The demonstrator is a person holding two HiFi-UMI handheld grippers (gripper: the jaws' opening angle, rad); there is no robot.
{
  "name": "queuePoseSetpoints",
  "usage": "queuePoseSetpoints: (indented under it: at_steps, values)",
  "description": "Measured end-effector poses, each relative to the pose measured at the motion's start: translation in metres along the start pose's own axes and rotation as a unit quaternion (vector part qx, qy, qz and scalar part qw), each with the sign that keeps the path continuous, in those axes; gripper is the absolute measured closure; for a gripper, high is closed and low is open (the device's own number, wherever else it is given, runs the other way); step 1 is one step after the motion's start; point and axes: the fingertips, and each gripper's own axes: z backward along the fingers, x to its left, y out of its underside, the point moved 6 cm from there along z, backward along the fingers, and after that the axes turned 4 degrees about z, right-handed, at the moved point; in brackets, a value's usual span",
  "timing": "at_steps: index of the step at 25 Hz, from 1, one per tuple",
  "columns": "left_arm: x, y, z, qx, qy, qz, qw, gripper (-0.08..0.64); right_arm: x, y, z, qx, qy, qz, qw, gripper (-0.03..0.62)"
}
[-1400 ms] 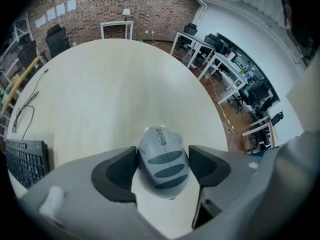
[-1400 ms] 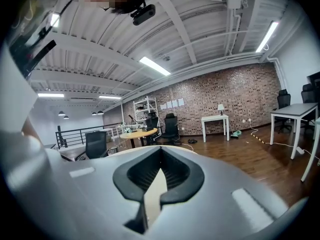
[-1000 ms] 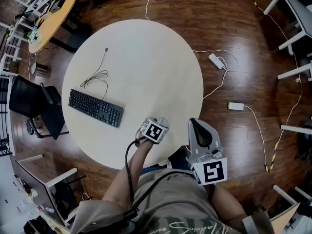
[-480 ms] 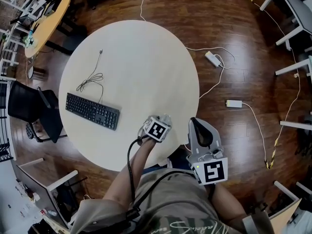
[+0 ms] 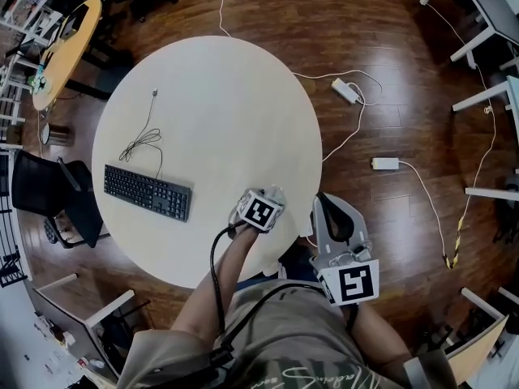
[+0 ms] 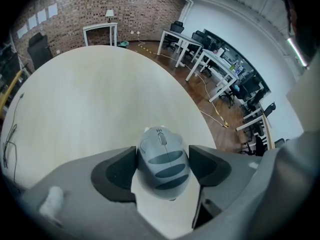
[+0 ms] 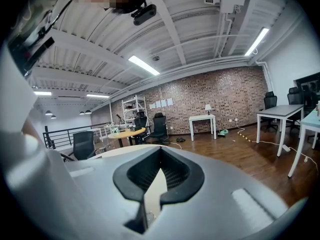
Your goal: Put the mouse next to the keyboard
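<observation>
1. A grey computer mouse (image 6: 162, 159) with darker stripes is pinched at its sides by the two jaws of the left gripper (image 6: 163, 165). Its wheel end is pointed away from the gripper.
2. The mouse is held over the near edge of the round white table (image 5: 227, 112), close to the person. Whether it is touching the table top cannot be told.
3. From the head view, the mouse is mostly hidden under the left gripper (image 5: 272, 197) and its marker cube.
4. The black keyboard (image 5: 147, 193) is laid on the left part of the table, well apart from the mouse. Its thin black cable (image 5: 146, 140) is coiled just behind it.
5. The right gripper (image 5: 334, 217) is held beside the table edge, over the wooden floor (image 5: 405, 47). Its jaws are pressed together at the tips, and nothing is held between them (image 7: 160, 154).
6. Two white power bricks (image 5: 347, 91) with white wires are seen on the floor to the right of the table.
7. A black chair (image 5: 49, 189) is parked at the left of the table.
</observation>
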Motion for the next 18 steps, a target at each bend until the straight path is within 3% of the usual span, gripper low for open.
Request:
queuePoseSetpoints:
  at_steps: [15,18]
  values:
    - [-0.012,0.006,-0.007,-0.059,0.015,0.041,0.9973,0.213,0.010,0.002,0.019,0.007,-0.003,0.011,1.000,0.587]
    - [-0.011,0.006,0.003,-0.069,0.001,0.049,0.9964,0.215,0.015,0.001,0.022,0.009,-0.008,0.015,1.000,0.587]
